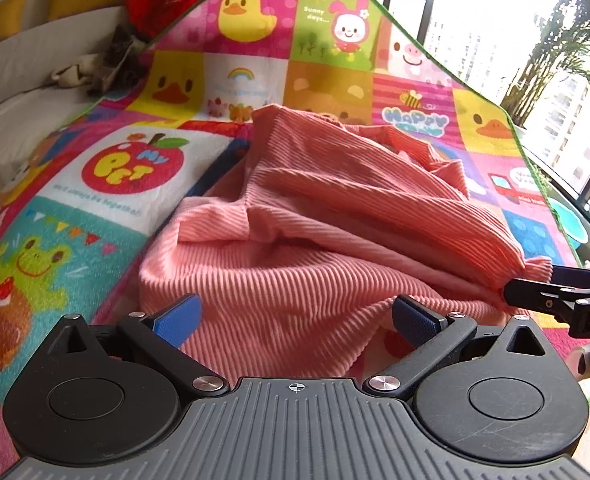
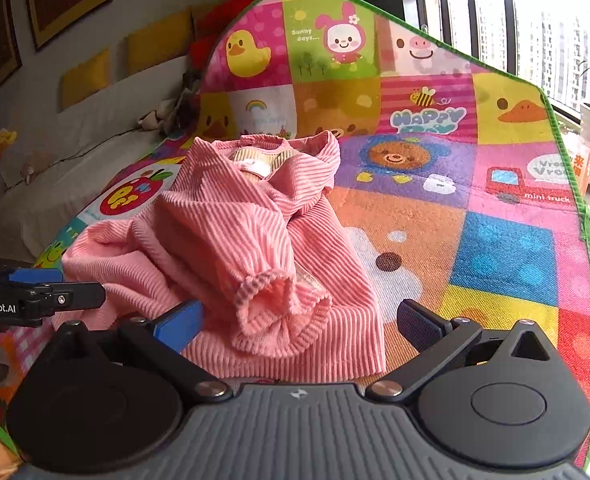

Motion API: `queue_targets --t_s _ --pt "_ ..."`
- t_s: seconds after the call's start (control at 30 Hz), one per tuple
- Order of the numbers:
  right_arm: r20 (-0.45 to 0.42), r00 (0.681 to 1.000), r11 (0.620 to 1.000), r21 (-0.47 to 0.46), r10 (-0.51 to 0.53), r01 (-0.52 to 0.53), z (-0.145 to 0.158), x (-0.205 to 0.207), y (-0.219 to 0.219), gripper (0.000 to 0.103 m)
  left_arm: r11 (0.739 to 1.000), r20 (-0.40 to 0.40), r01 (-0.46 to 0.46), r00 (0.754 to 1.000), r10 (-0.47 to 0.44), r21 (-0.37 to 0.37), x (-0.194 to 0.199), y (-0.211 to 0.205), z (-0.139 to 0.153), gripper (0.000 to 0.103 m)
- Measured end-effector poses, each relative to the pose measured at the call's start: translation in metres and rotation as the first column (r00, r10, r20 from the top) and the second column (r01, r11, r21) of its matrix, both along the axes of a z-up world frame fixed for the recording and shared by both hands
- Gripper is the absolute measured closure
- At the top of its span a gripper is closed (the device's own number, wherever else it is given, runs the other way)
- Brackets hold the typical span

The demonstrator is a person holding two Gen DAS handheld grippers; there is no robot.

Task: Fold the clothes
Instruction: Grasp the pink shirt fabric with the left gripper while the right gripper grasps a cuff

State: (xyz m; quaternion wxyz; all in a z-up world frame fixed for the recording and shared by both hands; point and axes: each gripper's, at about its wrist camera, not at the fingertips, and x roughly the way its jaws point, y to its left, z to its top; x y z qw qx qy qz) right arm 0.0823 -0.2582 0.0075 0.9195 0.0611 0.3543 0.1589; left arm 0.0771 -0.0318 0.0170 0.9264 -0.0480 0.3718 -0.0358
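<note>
Pre-fold stage: crumpled pink ribbed top bunched between and ahead of both spread jaws, left gripper, right gripper gripping nothing; next, likely pinch hem, spread flat.

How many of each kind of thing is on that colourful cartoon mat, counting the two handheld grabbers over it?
Pink ribbed sweater: 1
Handheld grippers: 2, the left gripper and the right gripper, both open
Total: 3, not counting the play mat itself
</note>
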Motion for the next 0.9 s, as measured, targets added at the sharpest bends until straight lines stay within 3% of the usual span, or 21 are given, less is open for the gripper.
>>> queue_targets --t_s 0.17,0.3,0.53,0.7,0.77,0.83,0.9 --pt "-0.146 0.989 0.985 0.164 -0.039 0.063 -0.022 0.031 -0.015 0.0 0.999 -0.06 0.017 0.998 -0.019 -0.027 0.029 0.017 -0.018 0.0" --pt "-0.14 0.989 0.973 0.217 -0.049 0.079 -0.027 0.031 -0.02 0.0 0.997 -0.093 0.044 0.994 -0.05 -0.064 0.035 0.026 -0.032 0.0" --pt "-0.119 0.988 0.949 0.286 -0.1 0.13 -0.032 0.025 -0.025 0.0 0.993 -0.042 0.119 0.992 -0.12 -0.018 0.021 0.026 -0.039 0.0" --pt "-0.097 0.994 0.971 0.233 -0.041 0.063 -0.03 0.026 -0.021 0.0 0.98 -0.018 0.187 0.982 -0.186 0.074 0.012 0.019 -0.044 0.0" --pt "-0.067 0.998 0.984 0.178 -0.009 0.021 -0.028 0.022 -0.018 0.0 0.981 -0.004 0.181 0.983 -0.181 0.067 0.008 0.019 -0.041 0.0" --pt "0.015 1.0 0.993 0.121 -0.004 0.003 -0.022 0.011 -0.014 0.0 0.978 0.034 0.204 0.978 -0.206 0.048 0.003 0.02 -0.034 0.0" --pt "0.109 0.994 0.998 0.055 0.025 -0.031 -0.013 -0.002 -0.009 0.001 0.967 0.112 0.235 0.963 -0.246 0.102 -0.006 0.013 -0.022 0.0"
